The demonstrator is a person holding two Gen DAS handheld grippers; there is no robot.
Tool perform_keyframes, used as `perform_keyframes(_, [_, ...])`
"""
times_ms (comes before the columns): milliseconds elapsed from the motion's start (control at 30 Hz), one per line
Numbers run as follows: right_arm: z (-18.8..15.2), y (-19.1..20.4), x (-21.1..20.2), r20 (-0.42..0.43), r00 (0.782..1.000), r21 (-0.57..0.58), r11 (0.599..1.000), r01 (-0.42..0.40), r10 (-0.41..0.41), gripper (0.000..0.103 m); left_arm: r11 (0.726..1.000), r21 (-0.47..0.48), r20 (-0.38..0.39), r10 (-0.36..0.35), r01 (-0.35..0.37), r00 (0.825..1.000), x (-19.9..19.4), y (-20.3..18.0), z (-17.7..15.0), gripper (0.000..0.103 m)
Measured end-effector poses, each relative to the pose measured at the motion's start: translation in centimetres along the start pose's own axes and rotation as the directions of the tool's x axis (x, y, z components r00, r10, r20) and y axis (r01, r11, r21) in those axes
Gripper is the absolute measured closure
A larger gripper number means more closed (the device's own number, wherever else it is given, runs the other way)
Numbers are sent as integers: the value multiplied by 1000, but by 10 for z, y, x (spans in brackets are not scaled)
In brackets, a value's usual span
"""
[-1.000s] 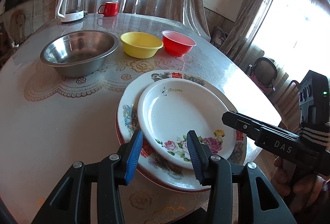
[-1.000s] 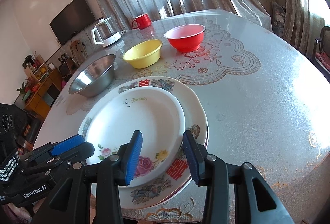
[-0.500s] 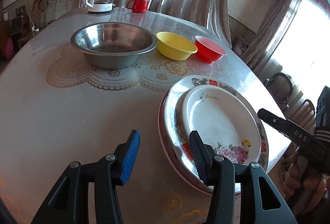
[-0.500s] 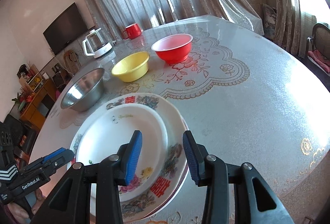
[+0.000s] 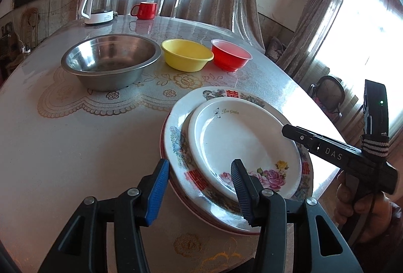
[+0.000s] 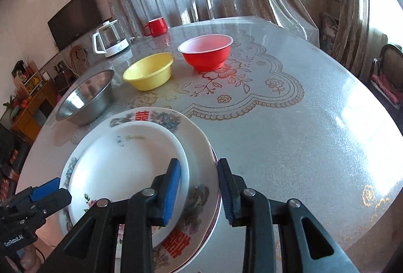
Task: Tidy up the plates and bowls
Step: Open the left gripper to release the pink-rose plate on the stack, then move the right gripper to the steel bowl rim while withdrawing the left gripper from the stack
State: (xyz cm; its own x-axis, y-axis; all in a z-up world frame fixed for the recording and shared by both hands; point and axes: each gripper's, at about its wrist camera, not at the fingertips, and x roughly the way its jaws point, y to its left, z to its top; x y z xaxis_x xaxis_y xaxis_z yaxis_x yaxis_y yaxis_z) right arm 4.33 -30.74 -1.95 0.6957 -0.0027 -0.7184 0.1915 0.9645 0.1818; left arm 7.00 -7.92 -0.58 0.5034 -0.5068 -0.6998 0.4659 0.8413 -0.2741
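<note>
Both claws are sliding wide open around the plate stack [image 5: 226, 147] at the table's near edge; three bowls [image 5: 110, 61] are waiting unstacked.

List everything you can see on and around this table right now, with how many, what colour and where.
Plates: at least two stacked, small white floral one on a larger patterned one, near table edge.
Steel bowl: one, silver, left end of the bowl row.
Yellow bowl: one, middle of the row.
Red bowl: one, right end of the row.
Red mug: one, far edge.
Kettle: one, clear with white base, beside the mug.
Table: one, round, lace-patterned cover.
Left gripper: open, straddling the plates' left rim.
Right gripper: open, straddling the plates' right rim.
</note>
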Motion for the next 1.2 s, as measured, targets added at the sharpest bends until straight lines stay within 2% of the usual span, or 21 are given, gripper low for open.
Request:
perform_keyframes(367, [-3,2,-3,-9,1000,-29,1000,13,-13,73,1000,15,27,2,-2,1000,-8,-4,-1,51])
perform_keyframes(400, [-3,3,-3,-9,1000,-28,1000,13,-13,73,1000,18,32,-6,5,999,-9,-4,-1,51])
perform_keyframes(467, [-4,3,-3,-9,1000,-29,999,14,-14,73,996,28,22,-82,81,996,-10,-9,-1,51])
perform_keyframes(500, [-4,3,-4,-9,1000,-29,1000,12,-12,73,995,41,15,-91,90,996,-9,-14,-2,51])
perform_keyframes(567, [-6,4,-5,-12,1000,-34,999,2,-3,73,995,96,32,-24,21,999,-8,-24,-4,51])
perform_keyframes(600, [-7,4,-5,-14,1000,-34,999,-6,5,73,995,96,23,-16,14,1000,-6,-24,-5,51])
perform_keyframes(700, [-7,2,-4,-19,1000,-12,1000,-16,15,73,999,11,13,-46,46,999,-7,-11,-3,51])
perform_keyframes(833, [-8,7,-3,-15,1000,-34,999,10,-10,72,997,-70,72,-9,14,997,-20,9,4,51])
perform_keyframes(933, [-9,9,-3,-12,1000,-42,999,22,-23,72,993,-118,71,9,-1,997,-19,24,9,44])
perform_keyframes(1067, [-8,8,-3,-13,1000,-38,999,23,-23,72,992,-122,33,-3,7,999,-5,27,12,43])
perform_keyframes(1200, [-8,8,-2,-15,1000,-33,999,20,-20,72,996,-71,33,-53,56,998,-3,14,10,43])
